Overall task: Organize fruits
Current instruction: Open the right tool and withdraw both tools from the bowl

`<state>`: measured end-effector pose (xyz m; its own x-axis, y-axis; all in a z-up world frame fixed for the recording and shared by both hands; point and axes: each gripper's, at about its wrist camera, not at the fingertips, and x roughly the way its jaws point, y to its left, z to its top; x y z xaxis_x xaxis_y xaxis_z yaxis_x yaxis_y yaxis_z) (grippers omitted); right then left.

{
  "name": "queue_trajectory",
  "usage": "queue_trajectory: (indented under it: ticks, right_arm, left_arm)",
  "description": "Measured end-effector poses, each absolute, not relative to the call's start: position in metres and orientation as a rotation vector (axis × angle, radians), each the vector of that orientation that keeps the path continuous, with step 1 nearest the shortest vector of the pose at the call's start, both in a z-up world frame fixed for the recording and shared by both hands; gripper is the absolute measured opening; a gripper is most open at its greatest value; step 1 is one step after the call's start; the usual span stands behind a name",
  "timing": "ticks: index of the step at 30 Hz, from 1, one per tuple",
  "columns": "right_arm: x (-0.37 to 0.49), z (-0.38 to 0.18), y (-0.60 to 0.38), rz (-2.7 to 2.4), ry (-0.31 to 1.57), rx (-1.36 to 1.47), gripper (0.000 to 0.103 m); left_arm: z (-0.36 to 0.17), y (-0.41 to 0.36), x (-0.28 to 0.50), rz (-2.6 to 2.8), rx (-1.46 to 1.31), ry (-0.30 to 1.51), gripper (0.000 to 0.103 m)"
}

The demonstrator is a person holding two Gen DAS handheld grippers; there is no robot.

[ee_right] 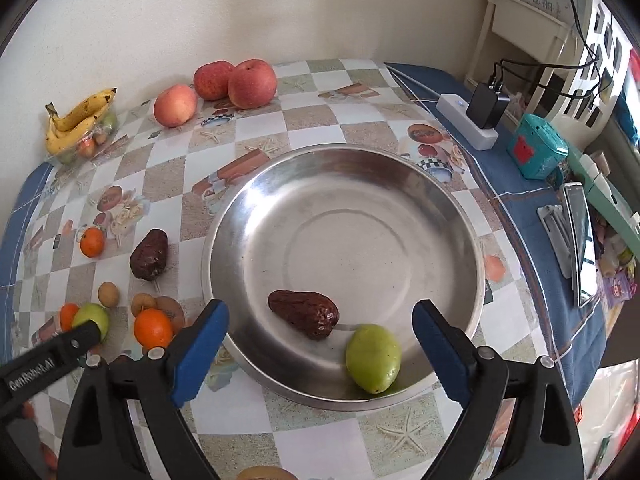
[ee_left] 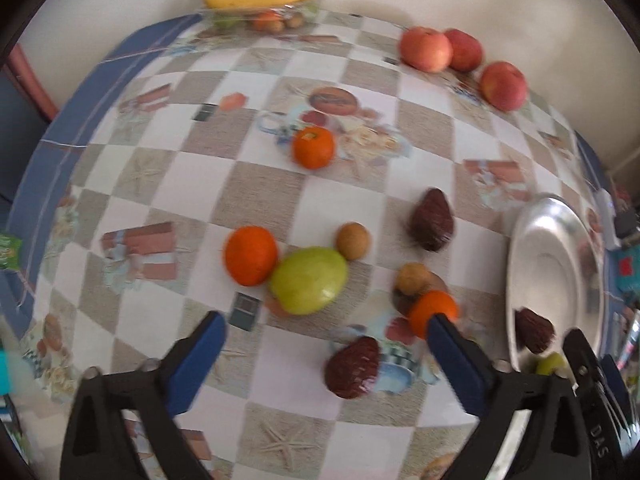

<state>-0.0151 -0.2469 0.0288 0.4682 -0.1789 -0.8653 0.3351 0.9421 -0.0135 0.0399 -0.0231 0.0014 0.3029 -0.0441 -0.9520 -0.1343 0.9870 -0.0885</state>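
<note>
Step in hand, by my reading: gathering loose fruit into metal bowl (ee_right: 256,200); job barely begun.

Right gripper (ee_right: 320,328): fingers apart, empty, hovering over bowl's near rim. Bowl holds dark date (ee_right: 304,314) and green fruit (ee_right: 373,358), both between fingers.

Left gripper (ee_left: 326,330): fingers apart, empty, above surface (ee_left: 192,176). Second date (ee_left: 354,368) lies between fingers; green apple (ee_left: 308,280), oranges (ee_left: 251,255), small brown fruits just ahead.

Next move likely: lower left fingers, close on date, carry to bowl.

Far clear tray (ee_right: 80,152): bananas on top, small fruits beneath.
</note>
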Motion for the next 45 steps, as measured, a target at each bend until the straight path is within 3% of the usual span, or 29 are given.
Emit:
queue_trajectory:
  ticks: [23,29,45]
  right_arm:
    - [-0.010,0.015,-0.237,-0.293,1.116,0.214,0.093]
    - [-0.005,0.014,-0.219,-0.268,1.132,0.206,0.093]
    - [0.005,0.015,-0.156,-0.145,1.148,0.183,0.093]
  left_arm:
    - [0.002,-0.013,0.047,0.013,-0.058,1.274,0.103]
    - [0.013,0.003,0.049,0.063,0.103,1.207,0.103]
    - [0.019,0.087,0.052,0.143,-0.164,1.218,0.103]
